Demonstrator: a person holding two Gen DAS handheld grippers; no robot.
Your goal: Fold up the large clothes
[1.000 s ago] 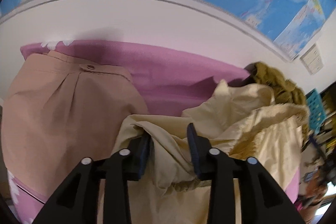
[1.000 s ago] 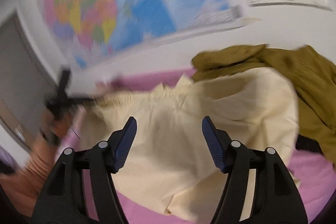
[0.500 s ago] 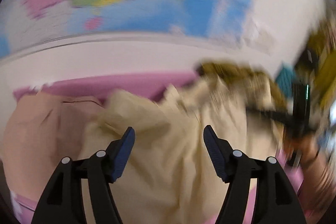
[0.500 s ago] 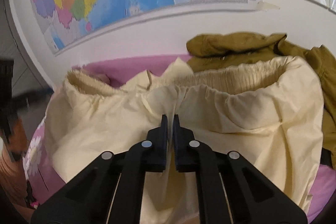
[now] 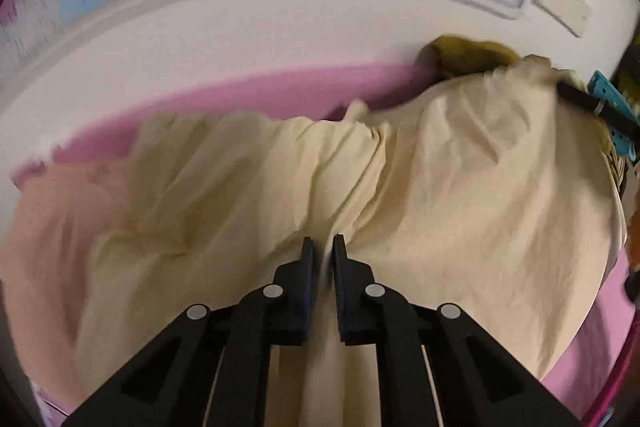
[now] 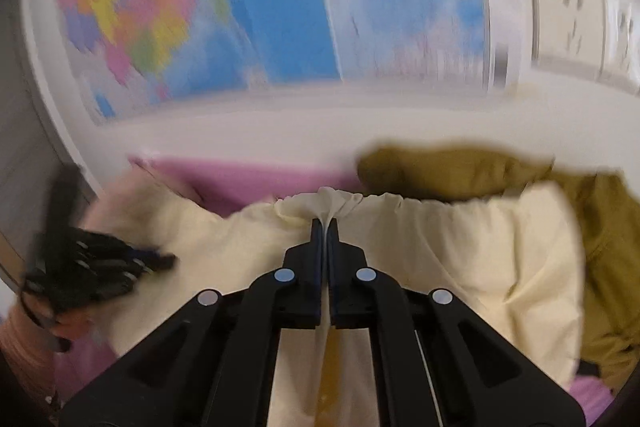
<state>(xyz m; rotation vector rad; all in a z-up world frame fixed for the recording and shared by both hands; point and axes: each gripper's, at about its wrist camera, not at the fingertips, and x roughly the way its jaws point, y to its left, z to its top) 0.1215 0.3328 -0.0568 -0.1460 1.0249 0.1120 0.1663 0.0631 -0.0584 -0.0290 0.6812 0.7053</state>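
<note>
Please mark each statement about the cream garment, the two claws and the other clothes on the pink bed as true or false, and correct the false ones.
1. The left claw is shut on the cream garment. True; its jaws have just been closing, and a pinch of cloth sits between them.
2. The right claw hangs open above the bed. False: it is shut on the gathered edge of the cream garment.
3. An olive-green garment lies behind the cream one, near the wall. True.
4. The bed cover is dark blue. False: it is pink.
5. A map hangs on the wall above the bed. True.
</note>
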